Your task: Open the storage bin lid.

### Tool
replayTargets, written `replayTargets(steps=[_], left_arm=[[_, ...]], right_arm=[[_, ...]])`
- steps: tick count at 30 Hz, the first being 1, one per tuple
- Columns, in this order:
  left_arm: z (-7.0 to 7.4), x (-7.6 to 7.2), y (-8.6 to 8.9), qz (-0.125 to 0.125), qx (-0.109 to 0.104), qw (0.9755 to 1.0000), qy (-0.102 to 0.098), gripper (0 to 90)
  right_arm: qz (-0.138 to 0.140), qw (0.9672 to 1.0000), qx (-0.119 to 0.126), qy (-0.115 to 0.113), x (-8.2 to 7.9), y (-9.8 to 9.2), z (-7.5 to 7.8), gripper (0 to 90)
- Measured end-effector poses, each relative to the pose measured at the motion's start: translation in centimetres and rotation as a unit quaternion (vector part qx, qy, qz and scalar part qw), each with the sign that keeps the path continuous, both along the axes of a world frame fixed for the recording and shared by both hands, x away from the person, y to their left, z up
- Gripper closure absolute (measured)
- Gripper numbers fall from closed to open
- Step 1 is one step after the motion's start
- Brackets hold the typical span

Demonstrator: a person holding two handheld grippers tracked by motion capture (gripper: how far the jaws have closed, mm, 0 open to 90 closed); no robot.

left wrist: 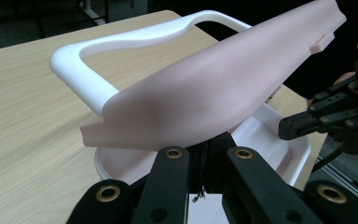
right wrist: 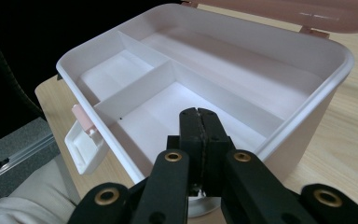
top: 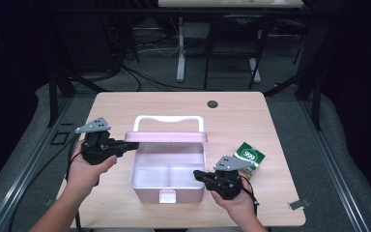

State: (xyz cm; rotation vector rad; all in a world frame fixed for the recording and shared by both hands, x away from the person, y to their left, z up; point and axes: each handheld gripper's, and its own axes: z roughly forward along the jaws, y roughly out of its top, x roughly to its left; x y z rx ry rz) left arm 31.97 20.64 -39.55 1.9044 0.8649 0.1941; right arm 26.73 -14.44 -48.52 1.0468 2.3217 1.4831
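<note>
While the pink box (top: 168, 181) sits open at the middle of the table (top: 125, 104), we see both hands come in from the near edge, one on each side of it. Our left hand (top: 84, 169) is raised beside the box's left rear corner, wrist bent inward, so the left claw (top: 130, 144) points level toward the right. Its jaws are pinched on the left edge of the pink lid (top: 166, 137), which hangs half raised over the back of the box, with the white handle (top: 169, 120) standing behind it. From the left claw view the lid (left wrist: 214, 88) slopes up and away above the closed jaws, and the handle (left wrist: 88, 56) curves off its far edge.

Our right hand (top: 234, 198) rests low at the box's front right corner, knuckles toward the table, and the right claw (top: 199, 175) points left over the rim. Its jaws are pressed together with nothing between them, the tips hanging over the near right compartment (right wrist: 168, 100). White dividers (right wrist: 135, 88) split the inside into three compartments. A white latch (right wrist: 84, 147) hangs open on the front wall. A green carton (top: 249, 157) lies on the table just right of the box, behind the right hand.
</note>
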Motion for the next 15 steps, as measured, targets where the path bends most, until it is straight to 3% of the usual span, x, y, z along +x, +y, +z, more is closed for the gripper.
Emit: replayTargets(steps=[6,15], left_arm=[[0.34,0.45,-0.06,0.004,-0.001,1.0000,0.001,89.4],[0.68,1.04,-0.09,0.008,-0.005,1.0000,0.001,89.3]], right_arm=[[0.001,0.9999,-0.012,-0.002,-0.14,0.24,-0.22,90.0],[0.011,0.9999,-0.008,-0.001,-0.23,0.53,-0.54,90.0]])
